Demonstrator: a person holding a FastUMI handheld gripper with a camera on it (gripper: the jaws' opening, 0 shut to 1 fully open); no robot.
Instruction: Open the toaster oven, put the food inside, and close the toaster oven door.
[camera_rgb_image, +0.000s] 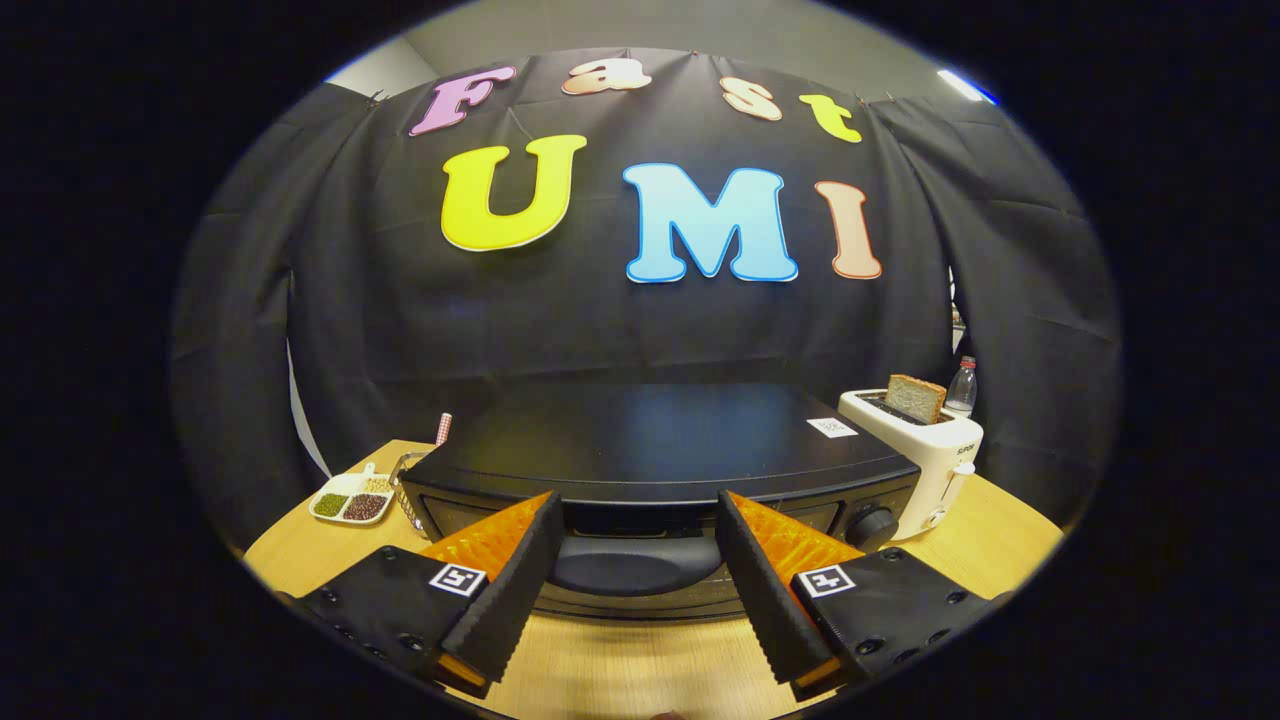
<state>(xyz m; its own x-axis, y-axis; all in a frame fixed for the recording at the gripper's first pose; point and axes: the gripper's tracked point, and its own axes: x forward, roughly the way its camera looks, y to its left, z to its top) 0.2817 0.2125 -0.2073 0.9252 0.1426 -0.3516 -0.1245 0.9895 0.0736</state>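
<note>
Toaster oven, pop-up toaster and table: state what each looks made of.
Toaster oven: dark, smooth casing with a soft sheen, probably painted metal. Its handle, between the open tool's fingers, looks like matte plastic. Pop-up toaster: glossy white shell, likely plastic. Table: pale surface with wood grain, wood or laminate.

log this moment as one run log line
stage: approaching door | gripper: open, fingers either side of door handle, not gripping | toaster oven: door closed | toaster: bread slice in slot

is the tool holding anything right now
Nothing. The tool is open, its fingers spread either side of the toaster oven door handle, not pressing it.
</note>
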